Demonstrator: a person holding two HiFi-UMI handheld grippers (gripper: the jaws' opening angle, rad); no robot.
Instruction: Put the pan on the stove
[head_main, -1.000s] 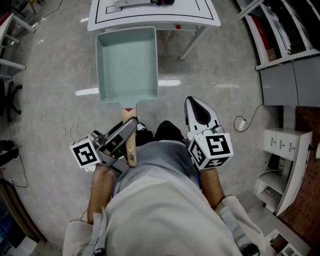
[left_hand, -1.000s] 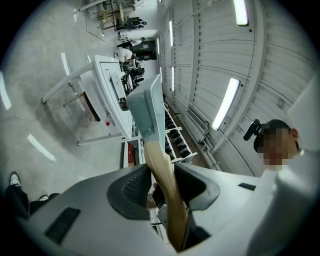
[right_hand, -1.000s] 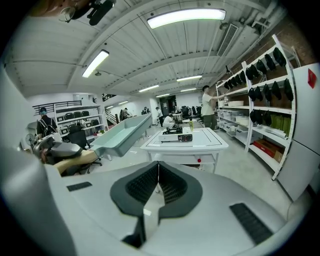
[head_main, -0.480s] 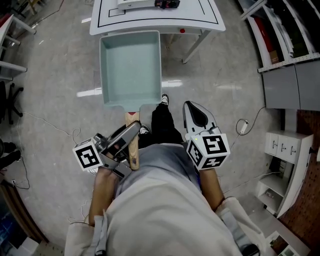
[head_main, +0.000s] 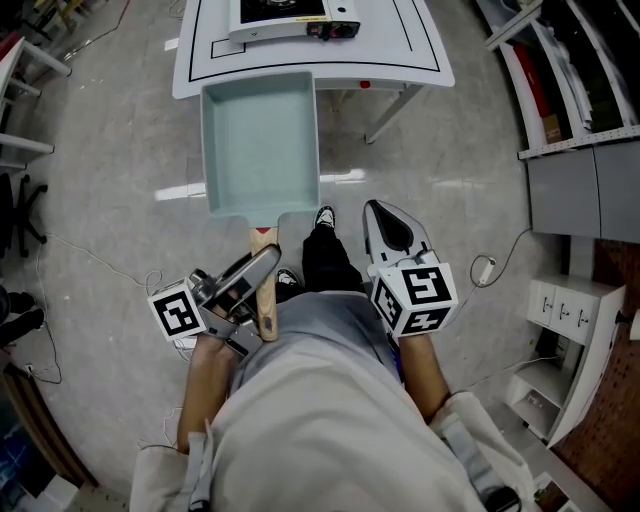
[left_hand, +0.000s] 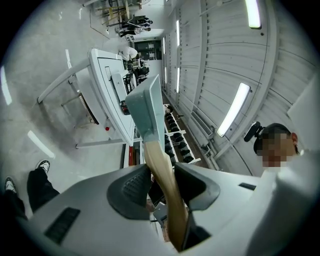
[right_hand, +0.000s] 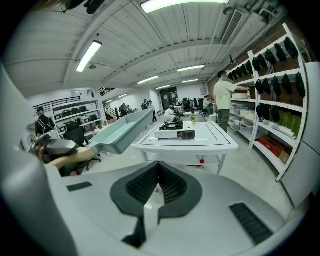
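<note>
The stove (head_main: 290, 15) sits toward the far side of a white surface (head_main: 415, 55) with black lines marked on it. Shelves (head_main: 570, 70) run down the right side, a loose cable (head_main: 95, 255) snakes over the floor (head_main: 110, 150) on the left, and a person (right_hand: 225, 95) is standing by the shelves further back. The pan (head_main: 260, 140) is a rectangular teal one, open side up and totally empty. It's up in the air over the floor. From the head view its far rim lines up with the near edge of the surface, so it's well short of the stove. Its long axis runs straight away from whoever's holding it, toward the surface, with the wooden handle (head_main: 265, 295) pointing back at them. The left tongs (head_main: 250, 280) are clamped on that handle. The right tongs (head_main: 380, 212) are off to the right of the pan, pinched together with nothing in them.
</note>
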